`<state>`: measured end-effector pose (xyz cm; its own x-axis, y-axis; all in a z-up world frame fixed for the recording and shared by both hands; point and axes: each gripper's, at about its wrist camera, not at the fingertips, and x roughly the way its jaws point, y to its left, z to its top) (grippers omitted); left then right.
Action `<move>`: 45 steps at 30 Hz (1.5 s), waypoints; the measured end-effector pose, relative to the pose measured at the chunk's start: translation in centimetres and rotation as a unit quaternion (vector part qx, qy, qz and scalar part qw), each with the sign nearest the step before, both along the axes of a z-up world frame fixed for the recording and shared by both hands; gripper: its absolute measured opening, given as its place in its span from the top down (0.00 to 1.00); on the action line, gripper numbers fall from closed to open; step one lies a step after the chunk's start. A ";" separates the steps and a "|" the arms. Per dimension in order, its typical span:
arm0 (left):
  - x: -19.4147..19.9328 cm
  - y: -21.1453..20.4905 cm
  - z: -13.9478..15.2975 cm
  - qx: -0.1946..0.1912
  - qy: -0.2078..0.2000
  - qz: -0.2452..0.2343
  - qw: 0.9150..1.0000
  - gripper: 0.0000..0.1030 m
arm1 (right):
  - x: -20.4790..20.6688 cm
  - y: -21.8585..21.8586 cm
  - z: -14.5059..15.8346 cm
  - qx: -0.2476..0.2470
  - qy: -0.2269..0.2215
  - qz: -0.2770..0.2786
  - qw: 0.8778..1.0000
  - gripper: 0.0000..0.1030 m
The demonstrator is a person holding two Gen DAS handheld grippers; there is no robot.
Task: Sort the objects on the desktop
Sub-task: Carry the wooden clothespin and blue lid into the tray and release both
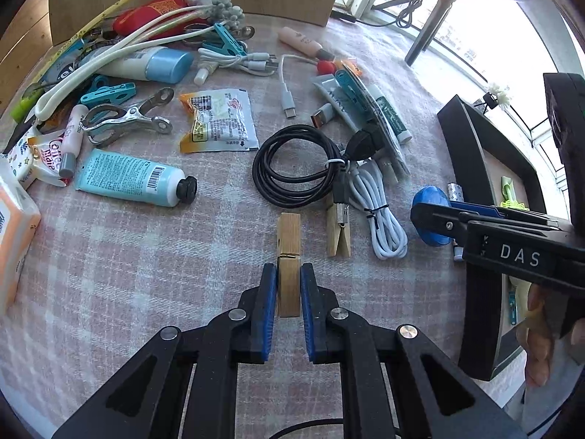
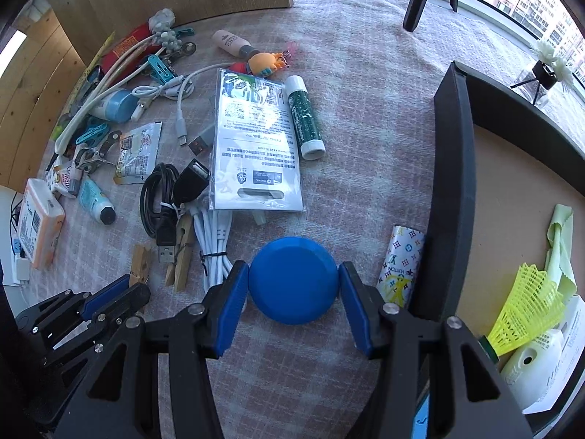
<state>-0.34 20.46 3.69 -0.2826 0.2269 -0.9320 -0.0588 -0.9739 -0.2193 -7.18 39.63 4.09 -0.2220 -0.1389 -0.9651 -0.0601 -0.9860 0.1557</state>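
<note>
My left gripper [image 1: 288, 281] is shut on a wooden clothespin [image 1: 289, 241] that lies on the plaid cloth; its blue pads [image 1: 268, 292] press both sides. My right gripper [image 2: 293, 274] grips a round blue disc [image 2: 292, 280] resting on the cloth, with a pad against each side. The disc also shows in the left wrist view [image 1: 431, 197]. A second wooden clothespin [image 1: 338, 234] lies just right of the first. The left gripper shows in the right wrist view [image 2: 120, 289] at lower left.
A black tray [image 2: 453, 183] at the right holds a yellow shuttlecock [image 2: 526, 314], a green cloth and a white device. Black cable coil [image 1: 296, 164], white cable [image 1: 380, 216], teal tube [image 1: 131, 179], metal clip [image 1: 128, 117], patterned roll [image 2: 402, 259] and packets crowd the cloth.
</note>
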 end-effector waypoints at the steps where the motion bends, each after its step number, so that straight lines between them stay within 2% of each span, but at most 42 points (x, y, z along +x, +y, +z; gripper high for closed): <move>1: 0.1 0.1 0.3 0.001 0.003 0.000 1.000 0.88 | 0.3 0.1 0.3 -0.003 0.003 0.000 1.000 0.52; 6: 0.6 1.7 2.1 0.014 0.018 -0.014 1.000 0.88 | 2.1 1.0 1.9 -0.018 0.022 -0.006 1.000 0.52; 13: 1.3 6.9 3.9 0.038 0.030 -0.069 0.996 0.88 | 4.9 3.9 3.6 -0.029 0.045 -0.035 0.998 0.52; 23: 4.6 16.6 4.9 0.055 0.032 -0.180 0.982 0.88 | 12.8 12.4 4.4 -0.021 0.043 -0.120 0.992 0.52; 28: 5.7 20.2 4.7 0.055 0.028 -0.213 0.975 0.88 | 15.4 15.2 3.9 -0.009 0.037 -0.150 0.988 0.52; 34: 6.2 22.8 4.3 0.052 0.026 -0.230 0.971 0.88 | 17.2 16.9 4.1 -0.005 0.037 -0.165 0.986 0.52; 39: 6.2 23.3 4.2 0.054 0.025 -0.227 0.972 0.88 | 17.4 17.5 4.1 0.000 0.035 -0.167 0.985 0.52; 41: 6.0 22.9 4.3 0.062 0.021 -0.216 0.974 0.78 | 17.2 17.6 4.1 0.008 0.033 -0.166 0.985 0.51; 45: 5.2 21.4 4.8 0.062 0.028 -0.193 0.979 0.76 | 16.8 17.5 4.8 0.003 0.044 -0.166 0.985 0.51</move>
<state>4.85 41.91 8.50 -0.2027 0.4374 -0.8761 -0.4321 -0.8428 -0.3208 9.66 57.15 8.93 -0.3365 -0.0386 -0.9409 -0.3655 -0.9155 0.1683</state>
